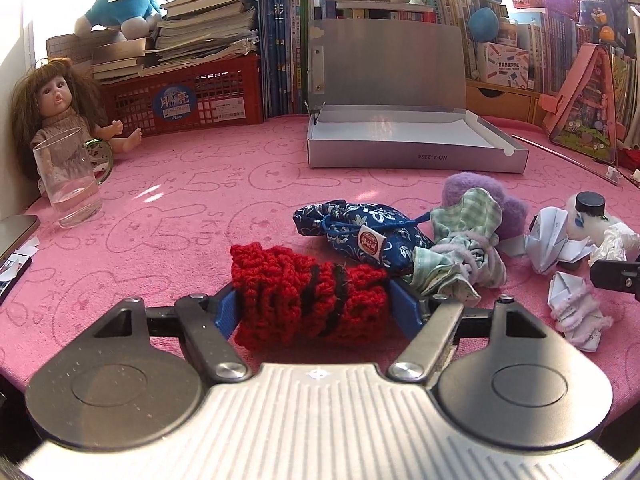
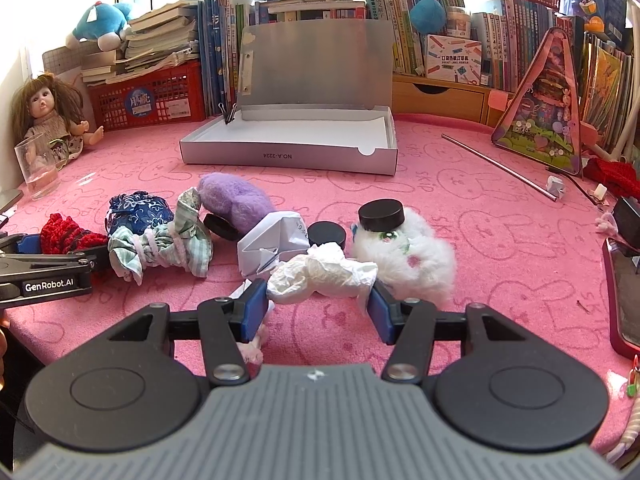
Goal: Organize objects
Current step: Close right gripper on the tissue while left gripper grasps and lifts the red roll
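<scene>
My left gripper [image 1: 314, 306] is shut on a red knitted piece with black stripes [image 1: 308, 296], low over the pink cloth; it also shows in the right wrist view [image 2: 68, 234]. My right gripper [image 2: 316, 304] is shut on a crumpled white tissue [image 2: 320, 274]. Beyond lie a blue floral pouch [image 1: 356, 236], a green checked cloth bundle [image 2: 160, 246], a purple felt piece [image 2: 236, 200], folded white paper [image 2: 272, 248], black round lids [image 2: 380, 214] and a white fluffy toy [image 2: 412, 252]. An open silver box [image 2: 288, 156] stands further back.
A glass mug [image 1: 72, 184] and a doll [image 1: 52, 112] stand at the far left. A red crate [image 1: 188, 96], books and plush toys line the back. A metal rod [image 2: 500, 168], a pink triangular case [image 2: 548, 116] and a phone [image 2: 624, 292] are on the right.
</scene>
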`<state>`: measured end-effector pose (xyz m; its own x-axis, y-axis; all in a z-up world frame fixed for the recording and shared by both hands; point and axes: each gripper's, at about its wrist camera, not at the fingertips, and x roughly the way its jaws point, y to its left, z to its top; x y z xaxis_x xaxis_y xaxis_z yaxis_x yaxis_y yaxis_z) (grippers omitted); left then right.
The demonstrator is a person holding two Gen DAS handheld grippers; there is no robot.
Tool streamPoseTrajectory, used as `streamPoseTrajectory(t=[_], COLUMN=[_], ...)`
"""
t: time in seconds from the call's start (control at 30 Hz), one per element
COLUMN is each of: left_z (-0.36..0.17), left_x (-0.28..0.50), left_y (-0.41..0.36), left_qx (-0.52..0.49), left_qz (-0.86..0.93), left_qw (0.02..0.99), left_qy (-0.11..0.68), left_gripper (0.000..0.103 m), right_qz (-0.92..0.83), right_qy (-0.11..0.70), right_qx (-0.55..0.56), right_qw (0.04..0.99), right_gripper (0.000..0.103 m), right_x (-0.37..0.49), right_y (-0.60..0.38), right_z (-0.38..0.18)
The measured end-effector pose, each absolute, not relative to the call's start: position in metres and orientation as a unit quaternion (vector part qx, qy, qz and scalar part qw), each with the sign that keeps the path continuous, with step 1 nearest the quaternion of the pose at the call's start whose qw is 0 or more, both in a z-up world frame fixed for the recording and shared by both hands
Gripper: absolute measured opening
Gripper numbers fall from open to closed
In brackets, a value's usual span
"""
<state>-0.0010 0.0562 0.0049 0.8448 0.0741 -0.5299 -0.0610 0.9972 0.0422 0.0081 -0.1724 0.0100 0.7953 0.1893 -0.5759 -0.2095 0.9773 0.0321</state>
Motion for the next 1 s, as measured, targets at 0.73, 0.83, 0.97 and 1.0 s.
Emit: streamPoseTrajectory(t=[0.73, 0.83, 0.97, 1.0], left_z=[0.061, 0.064, 0.067, 0.068], left_x=[0.013, 0.019, 0.027, 0.029], left_y=[0.062, 0.057, 0.049, 0.047], left_qx=[-0.029, -0.029, -0.022, -0.021], left_qz=[0.005, -0.002, -0.013, -0.016], left_qw=[0.976, 0.976, 0.977, 0.977], left_qy=[0.216, 0.214, 0.21, 0.21], left_gripper=[0.07, 0.07, 0.07, 0.07], right_qz=[0.093, 0.09, 0.088, 0.088], right_qy=[0.268, 0.265, 0.257, 0.254], right_qx=[-0.015, -0.01, -0.005, -0.004], right_qw=[0.959, 0.96, 0.962, 0.963], right_gripper=[0.056, 0.055, 0.055, 0.055], right_x=[0.018, 0.022, 0.027, 0.029], right_y=[-0.179, -0.181, -0.181, -0.181], right_z=[0.03, 0.034, 0.039, 0.041])
